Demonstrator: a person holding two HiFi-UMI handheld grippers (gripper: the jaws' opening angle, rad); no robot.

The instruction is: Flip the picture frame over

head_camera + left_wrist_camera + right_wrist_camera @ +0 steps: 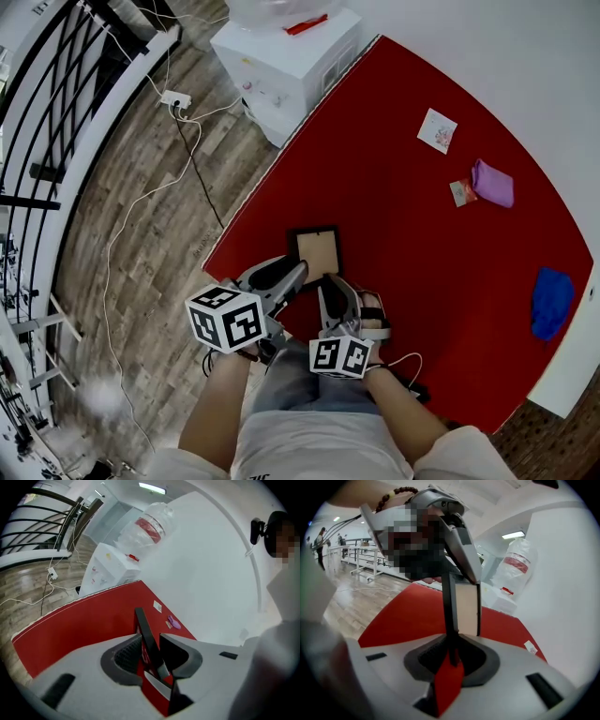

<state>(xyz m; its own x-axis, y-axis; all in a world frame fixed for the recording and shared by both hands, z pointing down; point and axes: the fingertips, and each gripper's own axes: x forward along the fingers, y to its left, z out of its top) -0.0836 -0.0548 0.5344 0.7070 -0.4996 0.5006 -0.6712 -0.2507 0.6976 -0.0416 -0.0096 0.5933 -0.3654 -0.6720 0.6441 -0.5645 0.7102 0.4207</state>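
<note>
The picture frame (pixel 317 249) is black with a tan backing board and stands tilted over the near left part of the red table (pixel 422 253). My right gripper (pixel 330 287) is shut on its near edge. In the right gripper view the frame (pixel 467 607) rises edge-on from the right gripper (pixel 452 644). My left gripper (pixel 296 273) straddles the frame's left side. In the left gripper view the black rail (pixel 143 626) runs between the jaws of the left gripper (pixel 150 645), with a red gap beside the left pad, so the jaws stand open around it.
A white water dispenser (pixel 286 56) stands off the table's far left corner. A small card (pixel 437 129), a purple object (pixel 493 183) and a blue cloth (pixel 551 300) lie toward the right. Cables and a power strip (pixel 175 98) lie on the wooden floor, with a railing at the left.
</note>
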